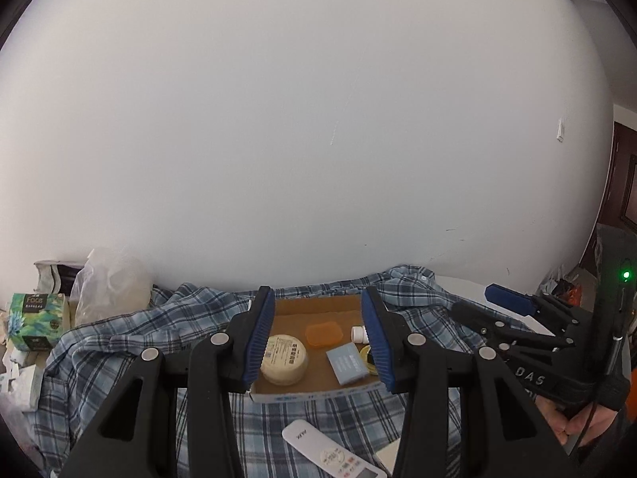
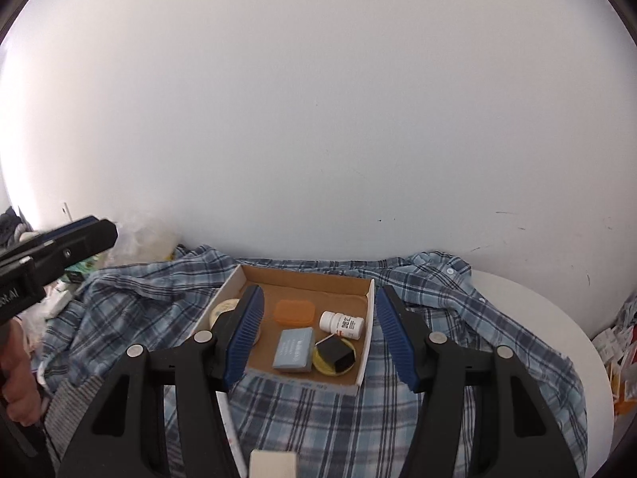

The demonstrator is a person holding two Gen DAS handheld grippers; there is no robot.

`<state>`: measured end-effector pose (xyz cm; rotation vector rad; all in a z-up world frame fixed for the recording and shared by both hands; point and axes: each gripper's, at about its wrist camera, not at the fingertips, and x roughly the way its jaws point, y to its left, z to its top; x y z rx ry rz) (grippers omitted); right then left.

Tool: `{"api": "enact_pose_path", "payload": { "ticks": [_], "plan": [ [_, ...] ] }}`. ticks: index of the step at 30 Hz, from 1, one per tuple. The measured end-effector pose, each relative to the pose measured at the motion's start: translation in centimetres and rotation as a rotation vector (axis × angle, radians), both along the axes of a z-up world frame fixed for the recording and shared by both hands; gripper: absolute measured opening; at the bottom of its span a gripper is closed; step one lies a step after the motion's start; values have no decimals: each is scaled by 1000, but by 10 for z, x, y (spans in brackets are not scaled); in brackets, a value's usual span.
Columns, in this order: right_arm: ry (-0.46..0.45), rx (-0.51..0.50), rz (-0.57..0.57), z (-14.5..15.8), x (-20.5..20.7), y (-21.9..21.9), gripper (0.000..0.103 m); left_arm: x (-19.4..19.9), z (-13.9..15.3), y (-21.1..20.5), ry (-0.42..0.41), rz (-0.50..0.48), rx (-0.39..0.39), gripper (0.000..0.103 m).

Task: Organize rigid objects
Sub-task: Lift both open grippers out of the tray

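Observation:
A shallow cardboard box lies on a blue plaid shirt. It holds a round cream tin, an orange soap case, a grey-blue flat box, a white pill bottle and a yellow disc with a black cube on it. My left gripper is open and empty above the box. My right gripper is open and empty above it too. A white remote and a white block lie on the shirt in front of the box.
The plaid shirt covers a round white table against a white wall. A tissue pack, a plastic bag and clutter lie at the left. The right gripper shows at the right of the left wrist view.

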<state>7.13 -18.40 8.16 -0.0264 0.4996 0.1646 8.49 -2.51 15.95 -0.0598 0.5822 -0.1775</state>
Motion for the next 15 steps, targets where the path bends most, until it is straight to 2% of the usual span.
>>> {"api": "enact_pose_path", "payload": {
  "ticks": [7,10,15],
  "plan": [
    [-29,-3,9,2,-39,-1,58,-36,-6,6,-34,1,16,48],
    [-25,0,11,-3,-47,-2,58,-44,-12,11,-36,3,-8,58],
    [10,7,6,-19,-51,-5,58,-50,-29,13,-26,-4,-22,62]
  ]
}}
